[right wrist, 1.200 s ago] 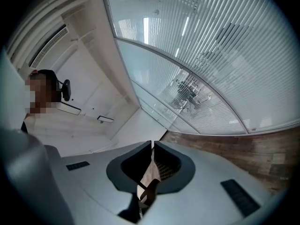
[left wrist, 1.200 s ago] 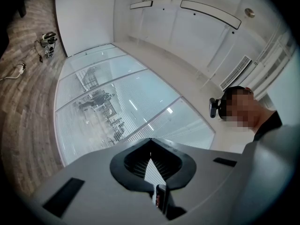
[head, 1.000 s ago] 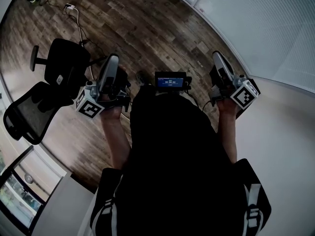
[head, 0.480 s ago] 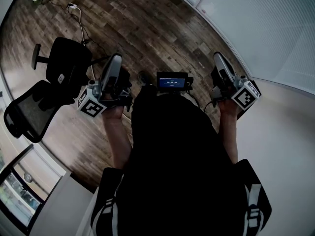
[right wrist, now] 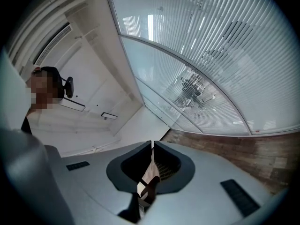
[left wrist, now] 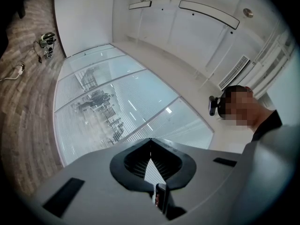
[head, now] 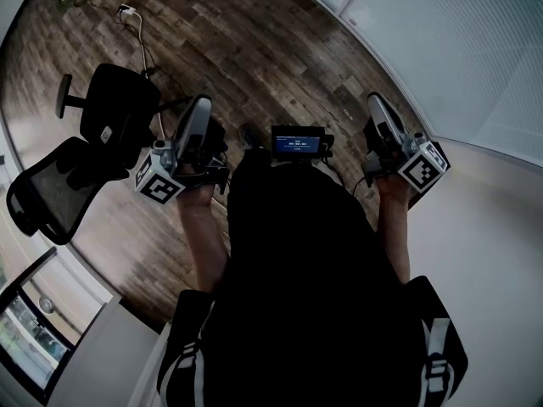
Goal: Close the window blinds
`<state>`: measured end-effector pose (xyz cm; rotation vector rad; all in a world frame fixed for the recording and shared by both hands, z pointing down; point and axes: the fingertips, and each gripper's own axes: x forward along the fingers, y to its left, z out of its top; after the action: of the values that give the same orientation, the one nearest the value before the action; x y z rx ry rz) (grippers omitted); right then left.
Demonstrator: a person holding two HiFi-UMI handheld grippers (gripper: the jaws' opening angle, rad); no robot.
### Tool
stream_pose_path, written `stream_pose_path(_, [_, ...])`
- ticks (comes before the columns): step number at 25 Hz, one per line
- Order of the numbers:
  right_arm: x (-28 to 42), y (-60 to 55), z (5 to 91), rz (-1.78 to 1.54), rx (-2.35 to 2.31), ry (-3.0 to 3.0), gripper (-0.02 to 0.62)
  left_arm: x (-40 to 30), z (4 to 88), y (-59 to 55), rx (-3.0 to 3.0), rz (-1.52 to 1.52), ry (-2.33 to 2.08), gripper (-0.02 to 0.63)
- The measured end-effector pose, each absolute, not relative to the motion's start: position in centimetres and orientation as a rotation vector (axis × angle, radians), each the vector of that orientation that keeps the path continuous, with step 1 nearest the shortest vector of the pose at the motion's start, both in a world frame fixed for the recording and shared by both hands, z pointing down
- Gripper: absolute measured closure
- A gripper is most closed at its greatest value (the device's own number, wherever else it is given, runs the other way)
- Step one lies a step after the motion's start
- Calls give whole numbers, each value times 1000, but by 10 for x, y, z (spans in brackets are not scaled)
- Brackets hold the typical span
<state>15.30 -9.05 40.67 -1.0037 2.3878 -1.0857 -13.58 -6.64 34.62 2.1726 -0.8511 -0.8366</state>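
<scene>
In the head view, my left gripper (head: 200, 105) sits left of centre and my right gripper (head: 374, 101) right of centre, both over the wood floor (head: 254, 49). The blinds (head: 458, 49) fill the upper right corner, well apart from both grippers. A chair (head: 102, 117) stands at the left. Since a second ago my left gripper has crept slightly right; the right one has barely moved.

In the left gripper view, my left gripper (left wrist: 151, 141) has its jaws pressed together at the tips, holding nothing. The blinds (left wrist: 108, 111) spread across the middle and left of the frame, far beyond them.

In the right gripper view, my right gripper (right wrist: 152, 146) has its jaws all but together, only a thin slit between them, and it is empty. The blinds (right wrist: 211, 55) cover the upper right.
</scene>
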Motion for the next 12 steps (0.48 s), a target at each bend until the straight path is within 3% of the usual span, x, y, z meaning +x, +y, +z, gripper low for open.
stream_pose_path(12, [148,-87,402,-1009,-992,2455,588,-136,349,-66,2176,-837,-853,600])
